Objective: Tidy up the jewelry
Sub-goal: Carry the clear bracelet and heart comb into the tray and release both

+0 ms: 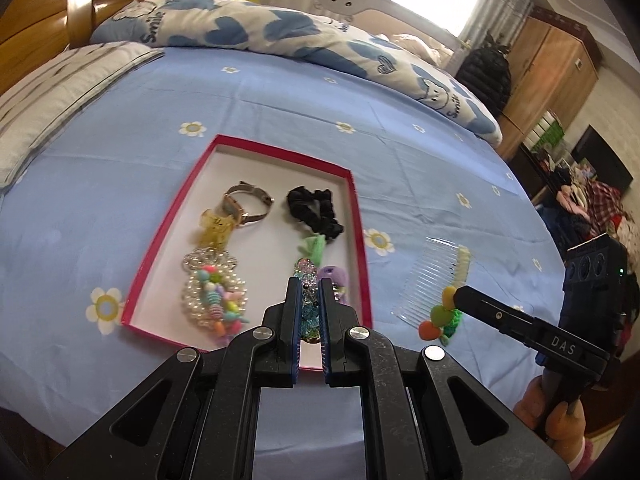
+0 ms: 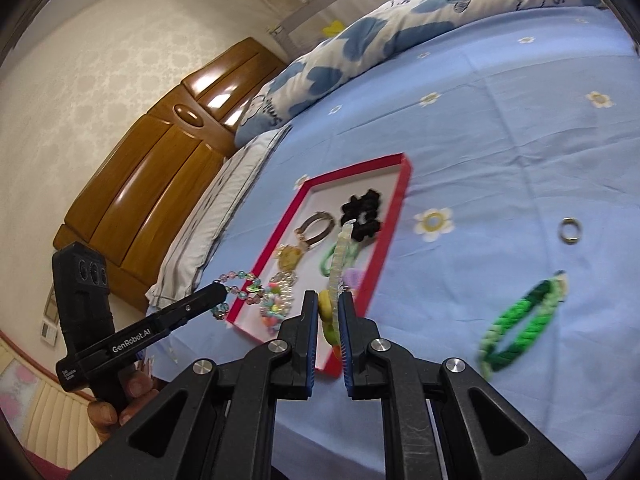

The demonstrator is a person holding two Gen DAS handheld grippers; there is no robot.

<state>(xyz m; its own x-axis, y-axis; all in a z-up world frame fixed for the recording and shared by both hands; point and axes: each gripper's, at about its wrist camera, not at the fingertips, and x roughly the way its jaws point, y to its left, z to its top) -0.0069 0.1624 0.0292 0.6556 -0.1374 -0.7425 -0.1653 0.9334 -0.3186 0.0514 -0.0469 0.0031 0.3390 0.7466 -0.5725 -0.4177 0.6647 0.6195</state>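
A shallow red tray (image 1: 157,246) with a white floor lies on the blue bedsheet. It holds a watch (image 1: 244,200), a yellow hair claw (image 1: 214,230), pearl and coloured bead bracelets (image 1: 212,292), a black scrunchie (image 1: 314,210) and small green and purple pieces. My left gripper (image 1: 309,284) hangs over the tray's near right corner, shut on a crystal bead bracelet (image 1: 310,312) whose loop dangles from its tip (image 2: 236,282). My right gripper (image 2: 328,300) is shut on the decorated end of a clear comb (image 2: 340,256), just right of the tray (image 1: 428,280).
A green braided bracelet (image 2: 520,320) and a metal ring (image 2: 570,230) lie on the sheet right of the tray. A folded heart-print quilt (image 1: 280,32) and a pillow (image 1: 52,92) lie behind it. A wooden headboard (image 2: 160,168) stands at the bed's end.
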